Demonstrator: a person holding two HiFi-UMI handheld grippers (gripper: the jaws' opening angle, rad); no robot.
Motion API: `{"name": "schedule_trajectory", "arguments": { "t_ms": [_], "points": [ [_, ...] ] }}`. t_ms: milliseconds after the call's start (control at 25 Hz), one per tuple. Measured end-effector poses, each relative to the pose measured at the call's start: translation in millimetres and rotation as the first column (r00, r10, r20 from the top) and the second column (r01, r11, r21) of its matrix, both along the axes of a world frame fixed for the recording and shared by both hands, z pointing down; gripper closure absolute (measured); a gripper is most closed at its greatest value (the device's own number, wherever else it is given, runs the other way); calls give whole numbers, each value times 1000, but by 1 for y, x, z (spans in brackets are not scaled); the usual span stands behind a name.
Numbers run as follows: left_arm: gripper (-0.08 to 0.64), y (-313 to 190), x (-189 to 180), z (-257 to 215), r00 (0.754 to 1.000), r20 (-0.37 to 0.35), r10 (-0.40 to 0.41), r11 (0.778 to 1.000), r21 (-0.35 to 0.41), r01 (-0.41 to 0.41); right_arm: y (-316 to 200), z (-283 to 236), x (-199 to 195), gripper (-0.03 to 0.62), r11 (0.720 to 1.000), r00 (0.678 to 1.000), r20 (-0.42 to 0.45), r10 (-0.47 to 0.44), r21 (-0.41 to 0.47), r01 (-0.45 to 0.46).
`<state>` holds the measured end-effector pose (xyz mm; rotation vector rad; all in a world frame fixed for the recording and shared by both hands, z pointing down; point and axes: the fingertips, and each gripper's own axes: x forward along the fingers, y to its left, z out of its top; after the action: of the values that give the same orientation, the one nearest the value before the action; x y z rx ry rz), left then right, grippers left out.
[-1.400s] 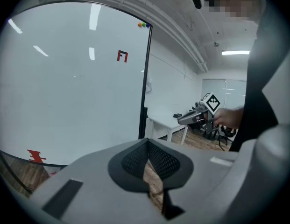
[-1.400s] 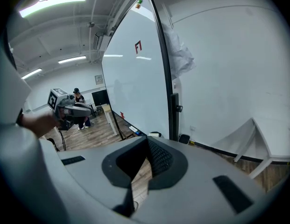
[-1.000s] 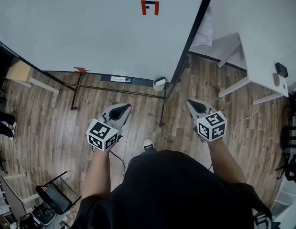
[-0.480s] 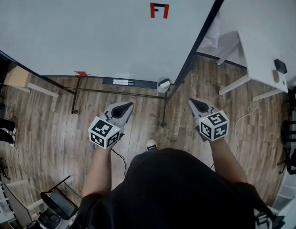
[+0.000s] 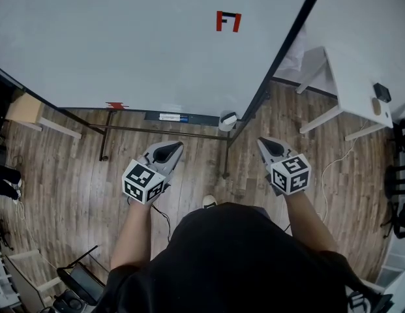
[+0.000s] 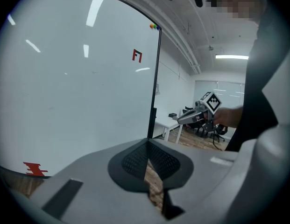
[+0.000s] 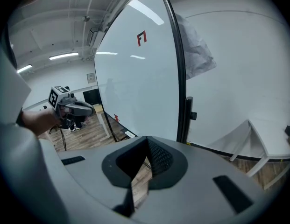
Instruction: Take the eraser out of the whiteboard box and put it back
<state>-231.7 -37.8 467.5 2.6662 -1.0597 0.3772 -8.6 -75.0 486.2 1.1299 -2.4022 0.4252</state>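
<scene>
The whiteboard (image 5: 124, 44) stands ahead of me, with a red mark (image 5: 227, 21) on it. At its lower right corner a small grey box (image 5: 227, 120) hangs on the frame, with a white and dark thing in it that looks like the eraser. Short of the board and left of the box, my left gripper (image 5: 169, 150) hangs over the wooden floor, jaws closed on nothing. To the box's right my right gripper (image 5: 268, 146) is also over the floor, with its tips together and nothing between them. Each gripper view shows the other: the right gripper (image 6: 194, 118) and the left gripper (image 7: 84, 108).
The board's tray (image 5: 171, 117) holds a marker. Its black stand legs (image 5: 101, 139) and right post (image 5: 225, 168) reach out onto the floor. A white table (image 5: 359, 83) with a black object (image 5: 385, 93) stands at the right. A cardboard box (image 5: 23, 107) sits at the left.
In the head view the board, its red mark and the box have slid a little right and down. Both grippers keep nearly the same place and stay closed.
</scene>
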Motion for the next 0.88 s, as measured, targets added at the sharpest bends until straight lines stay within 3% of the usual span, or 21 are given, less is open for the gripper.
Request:
{"name": "schedule_trajectory", "arguments": {
  "t_ms": [880],
  "points": [
    [548, -13, 10, 5, 1000, 11, 30, 1000, 0, -30, -12, -3, 10, 598, 999, 999, 17, 38, 25, -38]
  ]
}}
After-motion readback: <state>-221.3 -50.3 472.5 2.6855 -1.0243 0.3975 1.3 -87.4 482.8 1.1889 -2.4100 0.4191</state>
